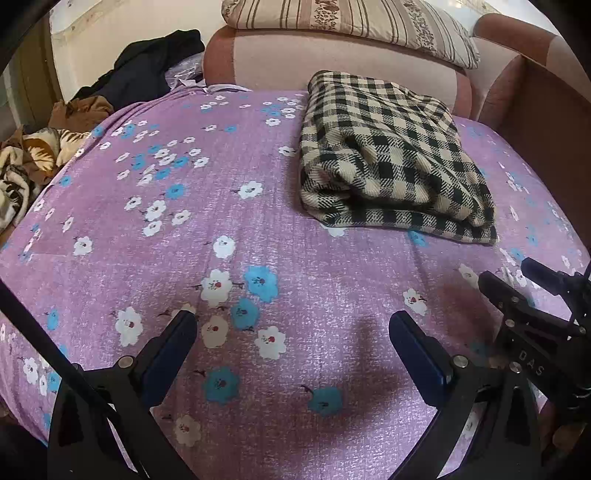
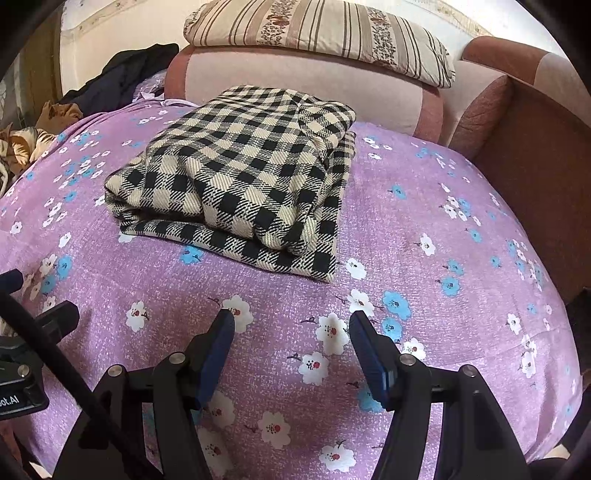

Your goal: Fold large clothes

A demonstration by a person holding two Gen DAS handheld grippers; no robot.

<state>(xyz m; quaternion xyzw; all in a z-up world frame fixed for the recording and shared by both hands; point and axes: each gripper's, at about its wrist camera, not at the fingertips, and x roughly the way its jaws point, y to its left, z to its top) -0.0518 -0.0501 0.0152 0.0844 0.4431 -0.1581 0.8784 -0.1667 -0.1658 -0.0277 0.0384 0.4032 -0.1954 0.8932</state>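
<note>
On the bed, a folded checked garment [image 2: 236, 184] is seen lying flat on the purple flowered sheet [image 2: 424, 229], toward the far side and close to the pink upholstered headboard [image 2: 295, 70]. Its layers are stacked, with a loose fold visible along the near edge. A striped pillow [image 2: 321, 33] is laid on top of the headboard. The left hand-held gripper [image 1: 291, 321] is held above the bare sheet, well apart from the garment, with its blue-padded jaws spread wide and nothing between them. The right hand-held gripper [image 2: 291, 319] is held nearer the garment's front edge but not touching it; its jaws are parted less widely and are likewise holding nothing. Part of the right hand-held gripper is caught at the right edge of the left wrist view. Dark clothes [image 1: 147, 66] and a brown patterned blanket [image 1: 33, 158] are piled at the far left edge of the bed.
</note>
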